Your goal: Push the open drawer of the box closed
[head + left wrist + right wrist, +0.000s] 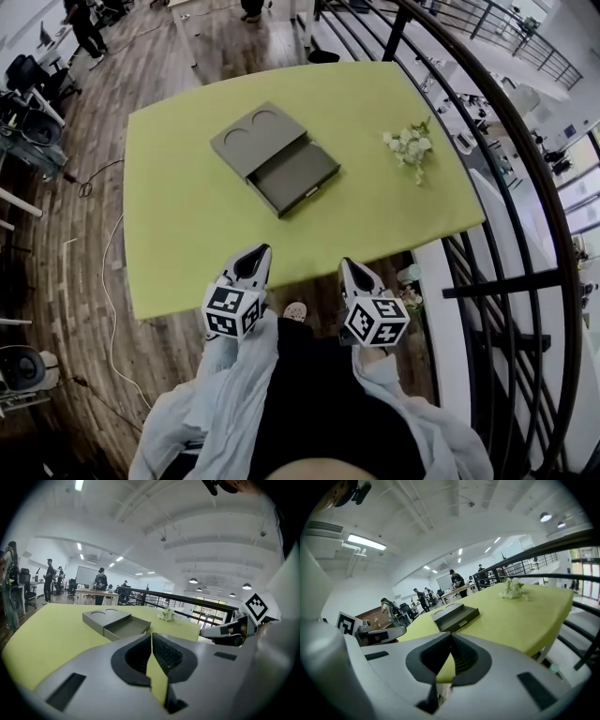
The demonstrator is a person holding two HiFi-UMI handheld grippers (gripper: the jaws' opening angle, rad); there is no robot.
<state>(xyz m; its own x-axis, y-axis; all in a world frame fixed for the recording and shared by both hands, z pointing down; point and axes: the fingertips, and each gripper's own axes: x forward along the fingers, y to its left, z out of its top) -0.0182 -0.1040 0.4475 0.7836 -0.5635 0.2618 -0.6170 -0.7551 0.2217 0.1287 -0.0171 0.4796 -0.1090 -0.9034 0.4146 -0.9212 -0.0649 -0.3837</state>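
Lime-green table (187, 206) on a wooden floor, with a dark railing (525, 187) curving past to the right of the box. The grey box (246, 139) sits near the middle of the table, and its drawer (298, 176) is pulled out toward me with the front panel nearest. White flowers (410, 148) lie well to the right of the box. My left tongs (255, 255) and right tongs (351, 268) hover well short of the box at the near table edge. Both have their jaws closed together with nothing between them. I judge the box light and stiff, likely to skid on the smooth top. I'd press squarely on the middle of the drawer front while bracing the box's far side.
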